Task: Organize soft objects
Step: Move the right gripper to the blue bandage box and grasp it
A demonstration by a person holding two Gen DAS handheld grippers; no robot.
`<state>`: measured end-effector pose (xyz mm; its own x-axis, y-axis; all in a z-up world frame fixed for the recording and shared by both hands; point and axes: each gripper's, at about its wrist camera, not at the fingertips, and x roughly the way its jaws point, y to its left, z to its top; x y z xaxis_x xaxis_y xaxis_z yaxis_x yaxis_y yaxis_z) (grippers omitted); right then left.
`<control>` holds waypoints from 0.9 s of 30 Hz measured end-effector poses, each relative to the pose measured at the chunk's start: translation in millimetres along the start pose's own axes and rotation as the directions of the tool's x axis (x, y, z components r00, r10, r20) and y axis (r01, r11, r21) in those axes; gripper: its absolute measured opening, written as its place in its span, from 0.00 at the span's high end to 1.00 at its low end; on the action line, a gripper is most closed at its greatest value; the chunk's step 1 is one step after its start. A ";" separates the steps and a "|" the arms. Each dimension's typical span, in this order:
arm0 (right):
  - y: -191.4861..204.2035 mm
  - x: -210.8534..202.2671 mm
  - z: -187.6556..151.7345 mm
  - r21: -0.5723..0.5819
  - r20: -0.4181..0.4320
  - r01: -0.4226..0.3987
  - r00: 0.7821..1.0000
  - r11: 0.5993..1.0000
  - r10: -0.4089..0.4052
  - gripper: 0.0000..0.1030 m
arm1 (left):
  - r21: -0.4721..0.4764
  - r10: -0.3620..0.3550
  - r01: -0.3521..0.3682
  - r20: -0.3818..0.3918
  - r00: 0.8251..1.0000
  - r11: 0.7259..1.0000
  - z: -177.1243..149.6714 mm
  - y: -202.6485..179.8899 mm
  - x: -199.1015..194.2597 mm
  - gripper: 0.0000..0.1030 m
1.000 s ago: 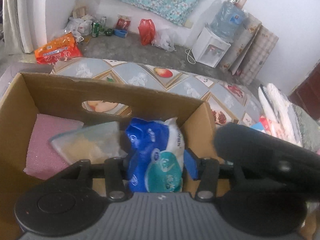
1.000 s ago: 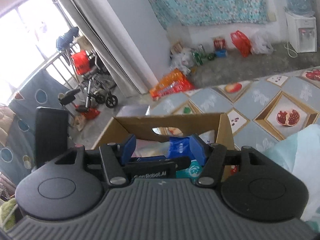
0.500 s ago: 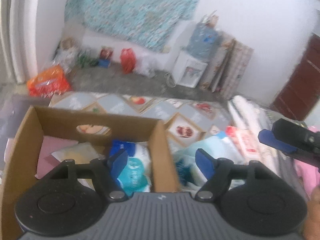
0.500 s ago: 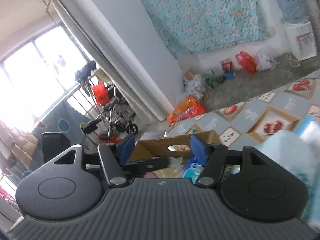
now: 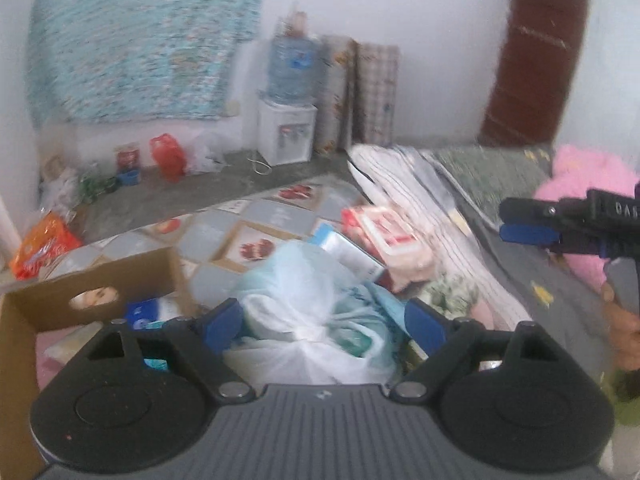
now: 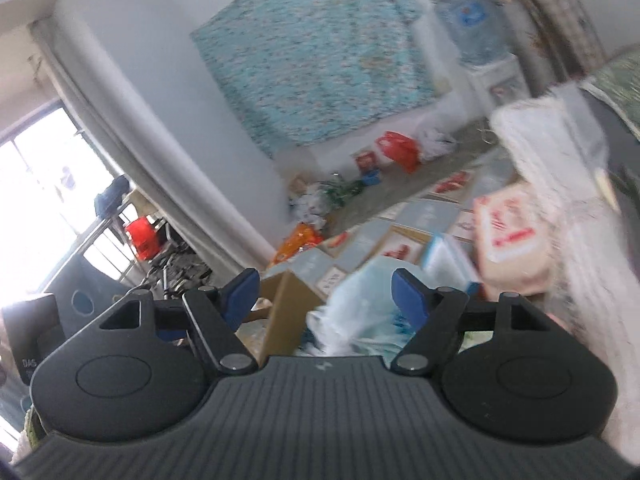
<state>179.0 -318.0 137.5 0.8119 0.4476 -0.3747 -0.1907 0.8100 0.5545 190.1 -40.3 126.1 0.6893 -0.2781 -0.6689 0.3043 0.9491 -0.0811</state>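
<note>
My left gripper [image 5: 324, 326] hangs over a clear plastic bag [image 5: 312, 312] of teal-printed soft packs, which shows between its blue fingertips [image 5: 222, 324]; the pads do not press it, and the jaws are opening. Left of the bag stands the cardboard box [image 5: 92, 276] with a blue tissue pack [image 5: 146, 312] inside. A red-and-white pack [image 5: 384, 236] and a light blue pack [image 5: 348, 252] lie behind the bag. My right gripper [image 6: 326, 296] points over the bag [image 6: 360, 292] and the box edge [image 6: 288, 312], jaws opening with nothing held; it also shows side-on as the right gripper [image 5: 510, 222].
A pink plush [image 5: 584, 184] and striped folded cloth [image 5: 420, 200] lie on the right. A water dispenser [image 5: 286, 136], rolled mats, a brown door [image 5: 536, 64] and floor clutter stand behind. A hand [image 5: 624, 332] holds the right gripper's handle.
Both grippers swung right, away from the box and over the plastic bag. The left jaws let go of the blue tissue pack, which stays in the box. Both jaws stand wider.
</note>
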 end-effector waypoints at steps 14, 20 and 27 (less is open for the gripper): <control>-74.6 153.5 41.7 0.047 -0.270 0.118 0.957 0.992 -0.101 0.41 | 0.092 0.022 -0.008 -0.154 0.988 0.996 13.6 -40.2 119.4 0.34; -92.6 239.8 49.1 -0.011 -0.365 0.174 0.916 0.985 -0.165 0.47 | 0.078 0.024 -0.010 -0.182 0.983 0.997 12.3 -21.6 123.8 0.34; -104.2 301.7 47.1 -0.123 -0.428 0.262 0.856 0.957 -0.290 0.47 | 0.052 0.029 -0.019 -0.190 0.981 0.998 12.6 -2.2 116.0 0.34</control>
<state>469.9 -285.1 1.6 0.5147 0.3107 -0.7991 -0.0377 0.9393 0.3410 277.7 -76.5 57.9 0.5601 -0.2176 -0.7993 0.3247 0.9454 -0.0299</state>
